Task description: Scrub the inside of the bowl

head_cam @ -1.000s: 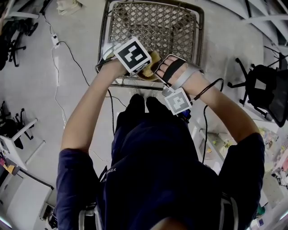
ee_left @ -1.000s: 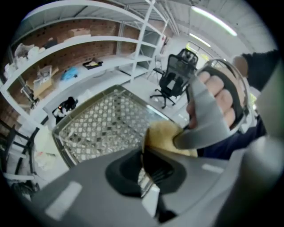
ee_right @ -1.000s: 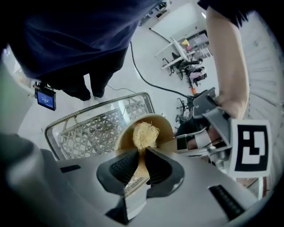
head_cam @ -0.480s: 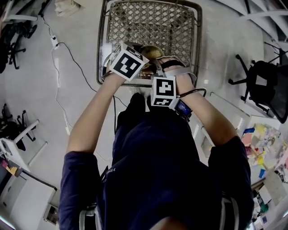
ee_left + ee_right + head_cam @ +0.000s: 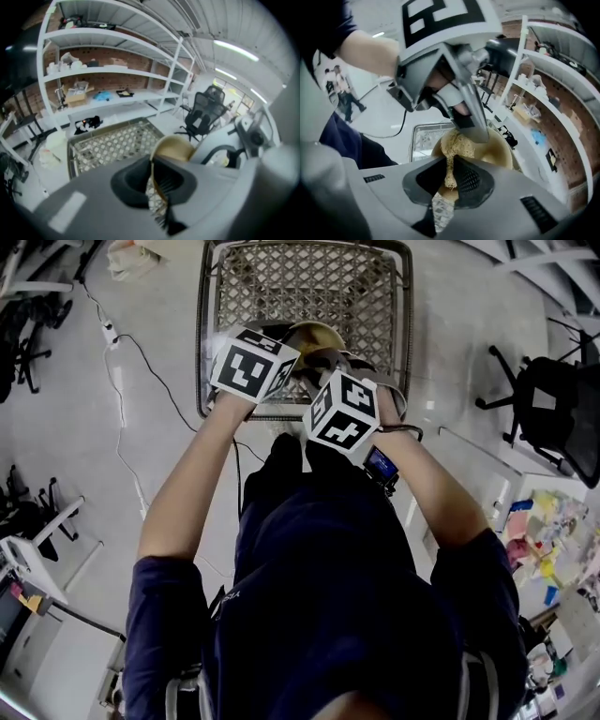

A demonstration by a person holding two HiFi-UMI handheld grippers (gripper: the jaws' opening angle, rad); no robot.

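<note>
My left claw (image 5: pixel 153 180) is clenched on the rim of the bowl (image 5: pixel 172 147), holding it above the wire basket (image 5: pixel 281 287) with its opening turned toward my right claw (image 5: pixel 450 176). The right claw grips the fibrous scrubber (image 5: pixel 453 143). The scrubber's free end sits inside the bowl, just below the left claw's jaws.

Procedure, as I judge it:
- Hold the rim grip firm.
- Press the scrubber flat against the inner wall.
- Sweep in overlapping circles from base to rim.
- Steer clear of the left claw's jaws.
</note>
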